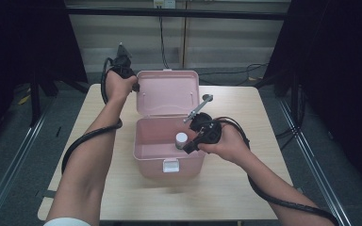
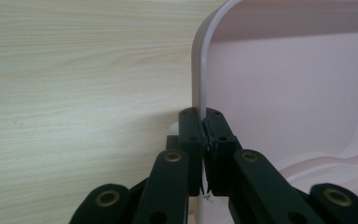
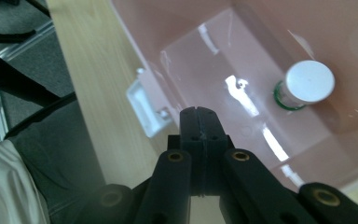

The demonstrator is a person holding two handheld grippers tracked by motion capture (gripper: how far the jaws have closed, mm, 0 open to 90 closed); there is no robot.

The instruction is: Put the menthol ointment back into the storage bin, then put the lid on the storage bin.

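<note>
bottle (image 3: 307, 84) stands in pink box (image 3: 205, 51) beyond shut right claw (image 3: 199, 112).

bottle (image 1: 181, 139) stands in box (image 1: 147, 159), room around.

Pink box lid (image 2: 279, 88) cut off by top and right edges of left gripper view; its rim ran down between jaws of left gripper (image 2: 203, 122) and vanished behind them. Small white part (image 2: 173, 129) just left of jaw tips mostly hidden, identity unclear. In right gripper view, bottle (image 3: 305, 86) stood up and right of right gripper (image 3: 200, 122); body hidden beneath its white cap, label unreadable. Box front latch (image 3: 147, 105) left of jaws blurred.
</note>
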